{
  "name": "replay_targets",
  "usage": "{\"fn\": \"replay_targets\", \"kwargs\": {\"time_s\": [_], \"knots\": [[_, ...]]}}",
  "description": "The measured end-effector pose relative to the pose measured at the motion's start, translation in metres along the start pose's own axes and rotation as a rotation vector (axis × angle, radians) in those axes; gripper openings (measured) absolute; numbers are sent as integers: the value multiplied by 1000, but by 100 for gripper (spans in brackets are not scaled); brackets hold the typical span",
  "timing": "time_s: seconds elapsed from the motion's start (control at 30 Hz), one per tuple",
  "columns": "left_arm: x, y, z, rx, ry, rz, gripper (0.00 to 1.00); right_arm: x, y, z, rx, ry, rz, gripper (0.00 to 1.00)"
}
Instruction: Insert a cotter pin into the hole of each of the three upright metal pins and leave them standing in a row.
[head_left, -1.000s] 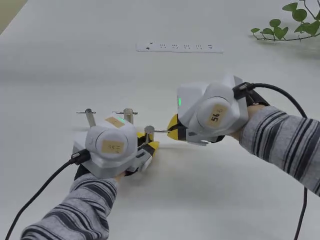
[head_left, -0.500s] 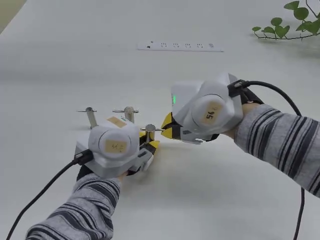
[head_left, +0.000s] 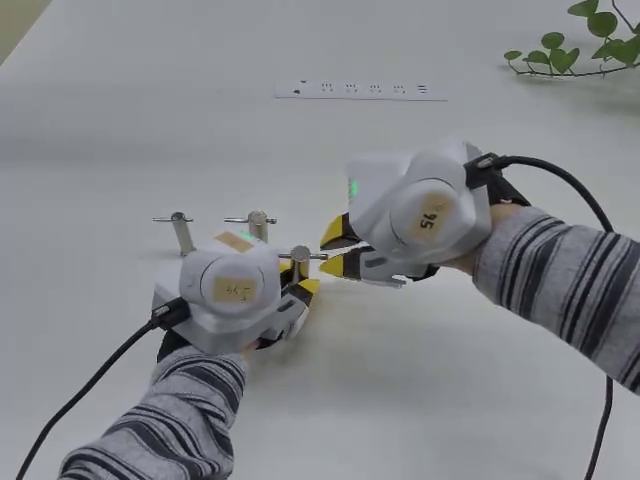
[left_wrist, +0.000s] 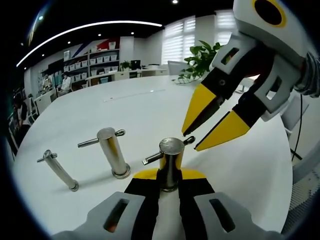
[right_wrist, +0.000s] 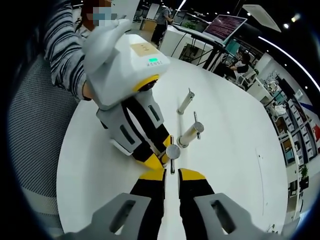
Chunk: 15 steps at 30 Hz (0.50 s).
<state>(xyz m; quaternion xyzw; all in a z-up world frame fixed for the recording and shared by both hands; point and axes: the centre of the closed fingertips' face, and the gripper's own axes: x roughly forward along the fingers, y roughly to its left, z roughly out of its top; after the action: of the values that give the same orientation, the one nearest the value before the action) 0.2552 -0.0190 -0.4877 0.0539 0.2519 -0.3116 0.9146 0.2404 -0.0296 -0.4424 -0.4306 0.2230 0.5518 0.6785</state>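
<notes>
cotter pin (left_wrist: 167, 150) sits through the cross hole of the nearest metal pin (left_wrist: 170, 167), with the straight leg out one side and the looped end out the other. the left hand-held gripper (left_wrist: 169, 176) is closed on the lower shank of that pin and steadies it upright on the surface (head_left: 420, 380). the right hand-held gripper (right_wrist: 172, 174) has its jaws parted. the tips flank the looped end and hold nothing. the middle metal pin (head_left: 258, 228) and the far metal pin (head_left: 181, 234) stand just beside it in a line, each with a cotter pin across its top.

handling, as judged: the cotter pin is thin wire, light and springy, so it is likely to bend or skid if pinched along the legs. the looped end is the sound place to grip. the metal pins look solid, stiff and smooth, and each stands on a narrow foot, so a sideways push near the top could topple one. a low hold on the shank, below the hole, is appropriate.

the surface is plain white, smooth and matt. a power strip (head_left: 360, 91) lies well apart from the work, and plant foliage (head_left: 590, 45) shows at the far corner. the room is an open office with shelving (left_wrist: 87, 62), desks and strip lighting overhead.
</notes>
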Motion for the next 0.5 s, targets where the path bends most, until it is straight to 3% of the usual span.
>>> {"fn": "replay_targets", "kwargs": {"time_s": [0.5], "knots": [[1,0,-1,-16,2,4,10,4,-1,3,14,-11,1,0]]}}
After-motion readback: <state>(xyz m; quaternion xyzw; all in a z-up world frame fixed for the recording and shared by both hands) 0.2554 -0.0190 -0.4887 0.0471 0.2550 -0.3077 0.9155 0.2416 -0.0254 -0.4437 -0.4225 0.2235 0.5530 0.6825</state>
